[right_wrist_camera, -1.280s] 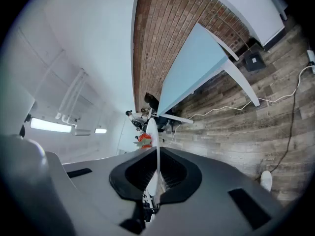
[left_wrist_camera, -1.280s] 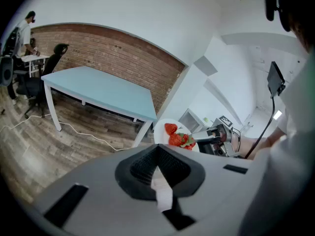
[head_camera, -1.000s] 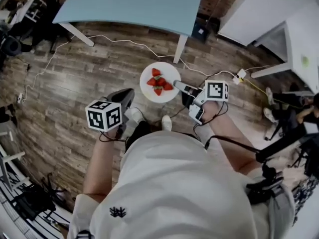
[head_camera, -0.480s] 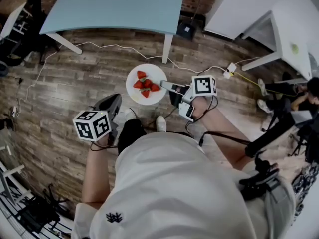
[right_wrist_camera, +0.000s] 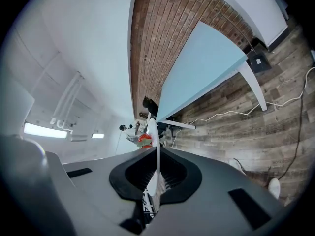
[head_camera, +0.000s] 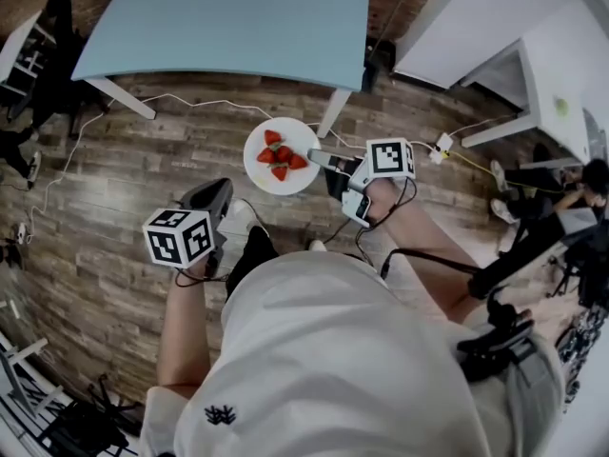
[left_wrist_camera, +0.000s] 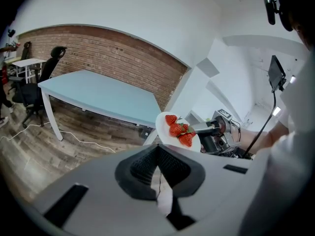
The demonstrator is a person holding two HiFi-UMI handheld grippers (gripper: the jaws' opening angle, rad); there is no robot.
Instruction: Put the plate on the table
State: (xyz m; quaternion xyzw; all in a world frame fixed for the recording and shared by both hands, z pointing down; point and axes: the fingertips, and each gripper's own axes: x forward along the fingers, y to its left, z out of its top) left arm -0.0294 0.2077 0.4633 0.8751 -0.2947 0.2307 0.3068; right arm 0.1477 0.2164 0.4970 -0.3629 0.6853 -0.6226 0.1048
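While the head view has the right gripper (head_camera: 319,156) clamping the 3 o'clock rim of the plate (head_camera: 285,185) of strawberries (head_camera: 279,156) above the floor (head_camera: 143,160), tabletop (head_camera: 228,17) at its 12 o'clock, the left gripper view shows the left gripper (left_wrist_camera: 158,154) with jaws closed and empty, and the right gripper view shows the plate's edge pinched between the jaws.

White plate (head_camera: 261,176) of strawberries (head_camera: 282,156), apparently level

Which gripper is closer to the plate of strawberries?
Right. The right gripper is clamped on the rim of the plate. The left gripper is shut and empty, apart from the plate, lower left in the head view.
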